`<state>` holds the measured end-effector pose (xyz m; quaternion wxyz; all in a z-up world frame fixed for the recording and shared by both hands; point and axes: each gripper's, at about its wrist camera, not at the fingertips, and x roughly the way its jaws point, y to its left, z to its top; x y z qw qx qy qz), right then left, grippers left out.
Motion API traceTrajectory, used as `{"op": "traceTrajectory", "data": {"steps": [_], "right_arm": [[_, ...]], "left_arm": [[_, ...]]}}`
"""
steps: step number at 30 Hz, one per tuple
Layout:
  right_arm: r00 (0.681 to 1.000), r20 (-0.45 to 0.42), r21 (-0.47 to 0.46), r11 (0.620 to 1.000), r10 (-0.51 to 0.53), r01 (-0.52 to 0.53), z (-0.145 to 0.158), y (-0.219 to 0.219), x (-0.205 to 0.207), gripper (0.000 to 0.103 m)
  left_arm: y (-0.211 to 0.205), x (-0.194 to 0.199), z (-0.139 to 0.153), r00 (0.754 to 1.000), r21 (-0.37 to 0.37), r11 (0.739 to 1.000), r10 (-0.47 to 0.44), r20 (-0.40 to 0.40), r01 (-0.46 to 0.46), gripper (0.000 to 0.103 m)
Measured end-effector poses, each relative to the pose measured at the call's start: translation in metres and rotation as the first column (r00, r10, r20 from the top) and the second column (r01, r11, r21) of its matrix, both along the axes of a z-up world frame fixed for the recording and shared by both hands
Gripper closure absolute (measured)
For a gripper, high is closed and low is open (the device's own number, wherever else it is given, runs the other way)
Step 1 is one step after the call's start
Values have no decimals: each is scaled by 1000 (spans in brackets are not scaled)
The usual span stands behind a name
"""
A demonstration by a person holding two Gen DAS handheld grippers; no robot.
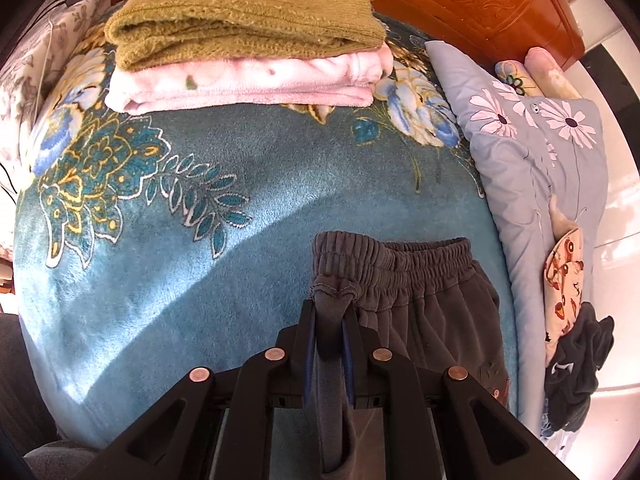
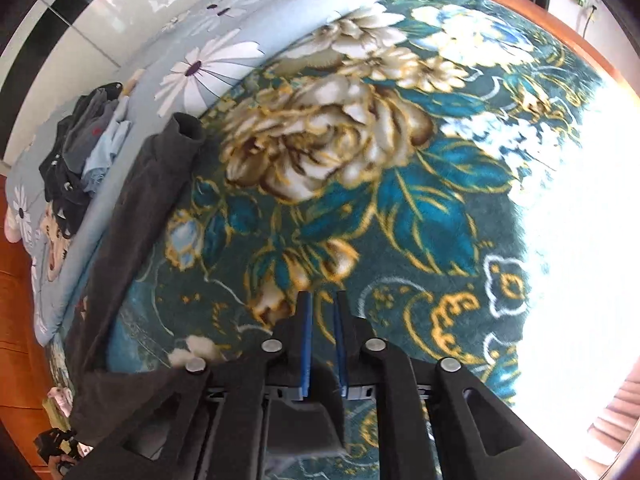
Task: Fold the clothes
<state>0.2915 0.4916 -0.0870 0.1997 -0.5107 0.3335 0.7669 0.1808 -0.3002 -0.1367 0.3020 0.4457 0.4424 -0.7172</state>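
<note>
My left claw [image 1: 330,312] pinches the waistband of the dark trousers [image 1: 424,296] lying on the bed's teal blanket [image 1: 160,280]. My right claw [image 2: 322,308] seems clamped on grey cloth, probably the same trousers.

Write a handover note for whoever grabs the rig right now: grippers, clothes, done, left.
Left gripper: shut on the dark grey trousers, near the waistband.
Right gripper: fingers nearly closed, with dark fabric between them lower down; a trouser leg trails to its left.
Done: olive towel stacked on pink blanket, both folded.
Left: fold the trousers on the teal blanket; unfolded clothes pile still waits.
</note>
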Motion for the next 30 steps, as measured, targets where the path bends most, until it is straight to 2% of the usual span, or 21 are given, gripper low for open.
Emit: {"op": "traceTrajectory", "data": {"steps": [1, 5, 7, 10, 11, 14, 18, 21, 24, 26, 30], "right_arm": [[999, -39, -16, 1000, 10, -10, 1, -1, -13, 74], [985, -172, -171, 984, 29, -59, -21, -32, -82, 72], [986, -164, -230, 971, 23, -61, -39, -51, -118, 72], [989, -148, -300, 952, 18, -62, -51, -73, -151, 72], [988, -152, -309, 947, 38, -84, -49, -78, -155, 72], [977, -164, -262, 949, 138, -178, -33, -89, -152, 72], [965, -175, -191, 955, 194, -226, -1, -72, -100, 72], [979, -149, -191, 967, 140, -167, 10, -50, -35, 60], [996, -88, -236, 971, 18, -38, 4, -31, 37, 58], [996, -52, -280, 958, -71, 54, -5, -22, 81, 57], [990, -16, -366, 922, -143, 127, -26, -35, 133, 50]], "left_arm": [[1, -1, -2, 1000, 5, 1000, 6, 10, -6, 86], [3, -4, -6, 999, -1, 1000, 18, 37, -18, 81], [3, -5, -7, 999, -9, 1000, 14, 45, -14, 80], [4, -7, -9, 998, -20, 1000, 9, 56, -8, 80], [4, -8, -9, 998, -24, 1000, 7, 60, -6, 80], [4, -10, -14, 997, -20, 1000, 14, 73, -12, 79], [5, -13, -18, 996, -14, 1000, -2, 93, 3, 77], [6, -16, -21, 994, -5, 1000, -15, 108, 15, 71], [4, -15, -25, 989, 16, 1000, -23, 145, 21, 61], [2, -13, -27, 986, 27, 999, -22, 164, 18, 56], [-2, -8, -28, 984, 70, 997, -33, 177, 21, 49]]}}
